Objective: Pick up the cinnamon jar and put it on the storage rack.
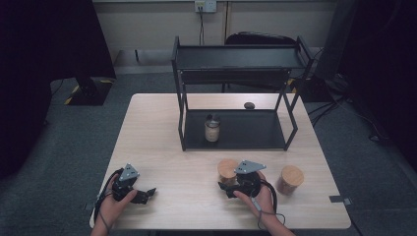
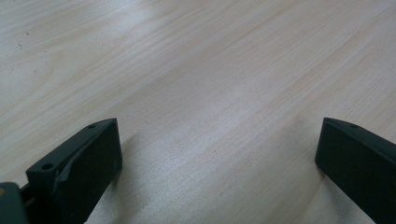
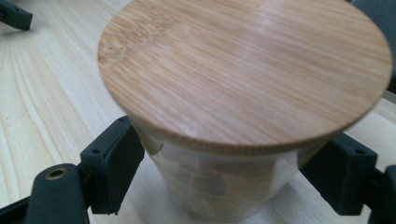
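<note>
A clear glass jar with a round bamboo lid (image 3: 243,88) is clasped between the jaws of the right hand-held gripper (image 3: 224,163) on the pale wooden counter (image 1: 162,147); the left hand-held gripper (image 2: 219,154) is held wide apart over bare wood.

Your right gripper (image 3: 219,172) has black jaws set around a clear glass jar (image 3: 224,186) with a tan, fine-striped bamboo lid (image 3: 243,70). The table (image 1: 162,142) is pale wood with a light grain. The far rack (image 1: 236,93) is black; the right jar's lid (image 1: 291,174) is the same tan.
</note>
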`<state>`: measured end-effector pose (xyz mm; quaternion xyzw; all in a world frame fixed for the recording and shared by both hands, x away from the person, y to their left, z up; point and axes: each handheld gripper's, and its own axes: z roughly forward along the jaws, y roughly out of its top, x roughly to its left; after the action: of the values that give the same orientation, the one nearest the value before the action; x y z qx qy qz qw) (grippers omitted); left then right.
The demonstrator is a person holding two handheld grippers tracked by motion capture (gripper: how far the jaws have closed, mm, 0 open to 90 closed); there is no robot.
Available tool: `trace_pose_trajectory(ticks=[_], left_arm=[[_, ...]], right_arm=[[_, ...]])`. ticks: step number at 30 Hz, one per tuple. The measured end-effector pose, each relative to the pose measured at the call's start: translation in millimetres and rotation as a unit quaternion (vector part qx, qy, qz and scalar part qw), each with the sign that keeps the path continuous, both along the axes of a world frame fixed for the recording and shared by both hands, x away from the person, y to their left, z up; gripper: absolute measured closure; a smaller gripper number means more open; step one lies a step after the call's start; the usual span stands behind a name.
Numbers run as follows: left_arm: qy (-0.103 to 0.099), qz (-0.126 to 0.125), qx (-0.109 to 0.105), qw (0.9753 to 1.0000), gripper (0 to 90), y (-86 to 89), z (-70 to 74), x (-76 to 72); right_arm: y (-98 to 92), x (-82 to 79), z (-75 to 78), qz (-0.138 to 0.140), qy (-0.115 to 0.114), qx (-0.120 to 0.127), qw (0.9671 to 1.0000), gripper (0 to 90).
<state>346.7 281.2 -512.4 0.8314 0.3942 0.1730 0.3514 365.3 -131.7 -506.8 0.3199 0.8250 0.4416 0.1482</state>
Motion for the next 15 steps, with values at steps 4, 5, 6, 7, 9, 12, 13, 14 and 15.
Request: trace_pose_trajectory(ticks=[4,5,6,7,9,12,13,14,15], left_arm=[[0.0,0.0,0.0,1.0,0.1,0.0,0.0,0.0],[0.0,0.0,0.0,1.0,0.1,0.0,0.0,0.0],[0.0,0.0,0.0,1.0,0.1,0.1,0.0,0.0],[0.0,0.0,0.0,1.0,0.1,0.0,0.0,0.0],[0.0,0.0,0.0,1.0,0.1,0.1,0.0,0.0],[0.0,-0.001,0.0,1.0,0.1,0.2,0.0,0.0],[0.0,-0.001,0.0,1.0,0.1,0.2,0.0,0.0],[0.0,-0.001,0.0,1.0,0.1,0.2,0.0,0.0],[0.0,-0.001,0.0,1.0,0.1,0.2,0.0,0.0]], right_arm=[[0.6,1.1,-1.4,-0.003,-0.007,-0.001,1.0,21.4],[0.7,1.4,-1.4,-0.003,-0.007,-0.001,1.0,21.7],[0.8,1.8,-1.3,-0.003,-0.009,0.0,1.0,23.7],[0.8,2.0,-0.9,-0.001,-0.012,0.002,0.9999,23.8],[1.4,2.1,-0.5,0.002,-0.017,-0.003,0.9999,24.5],[1.6,1.9,-0.4,0.002,-0.02,-0.004,0.9998,24.8],[1.6,1.8,-0.3,0.003,-0.021,-0.005,0.9998,24.9],[1.8,1.8,-0.1,0.004,-0.024,-0.007,0.9997,25.0],[2.0,1.9,0.2,0.005,-0.025,-0.009,0.9996,25.1]])
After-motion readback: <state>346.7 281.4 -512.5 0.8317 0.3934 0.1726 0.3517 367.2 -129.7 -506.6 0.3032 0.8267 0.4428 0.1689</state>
